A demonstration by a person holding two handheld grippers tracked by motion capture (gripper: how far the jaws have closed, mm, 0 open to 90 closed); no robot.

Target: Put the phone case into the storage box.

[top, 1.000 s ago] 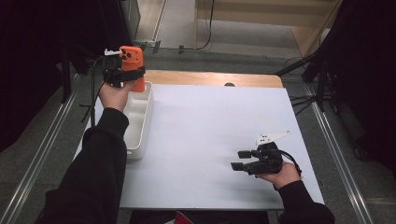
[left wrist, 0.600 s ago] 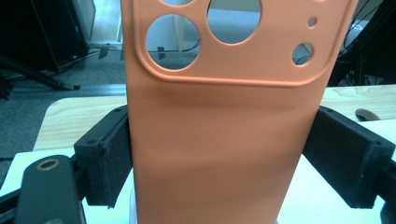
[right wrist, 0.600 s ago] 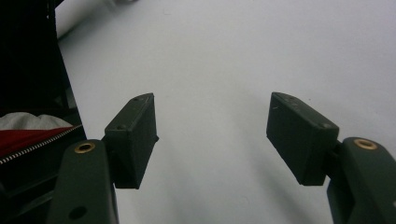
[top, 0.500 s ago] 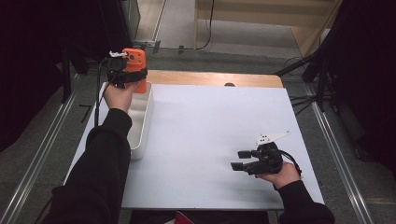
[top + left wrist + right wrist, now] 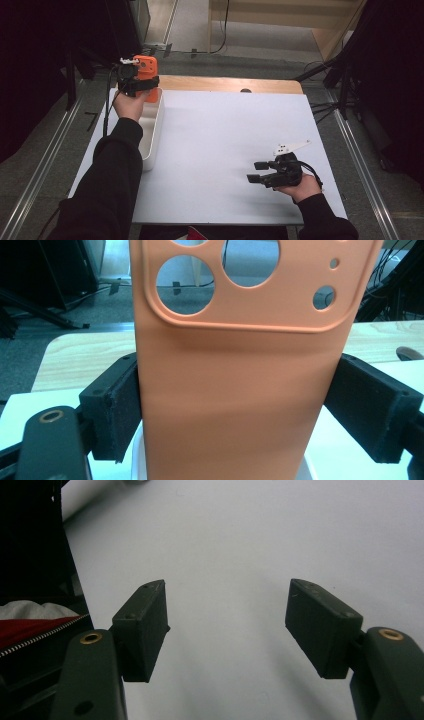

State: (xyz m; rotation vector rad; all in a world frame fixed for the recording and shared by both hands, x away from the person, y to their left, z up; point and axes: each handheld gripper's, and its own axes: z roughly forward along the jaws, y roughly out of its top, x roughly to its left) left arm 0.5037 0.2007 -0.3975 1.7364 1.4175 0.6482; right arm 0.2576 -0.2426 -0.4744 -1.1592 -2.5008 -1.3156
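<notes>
An orange phone case (image 5: 146,66) with round camera cut-outs stands upright between the jaws of my left gripper (image 5: 142,82), which is shut on it above the far end of a white tray (image 5: 150,135). In the left gripper view both black pads press the sides of the case (image 5: 235,390), and the tray's rim shows just below it. My right gripper (image 5: 256,171) rests low over the white table top (image 5: 220,140) at the near right, pointing left. Its jaws (image 5: 227,625) stand open with nothing between them.
A wooden strip (image 5: 225,84) runs along the table's far edge, with a small dark object (image 5: 245,90) on it. Metal rails flank the table on both sides. Something red (image 5: 197,234) shows at the near edge.
My left hand has drifted slightly to the right with the orange case. The right hand has stayed in place.
</notes>
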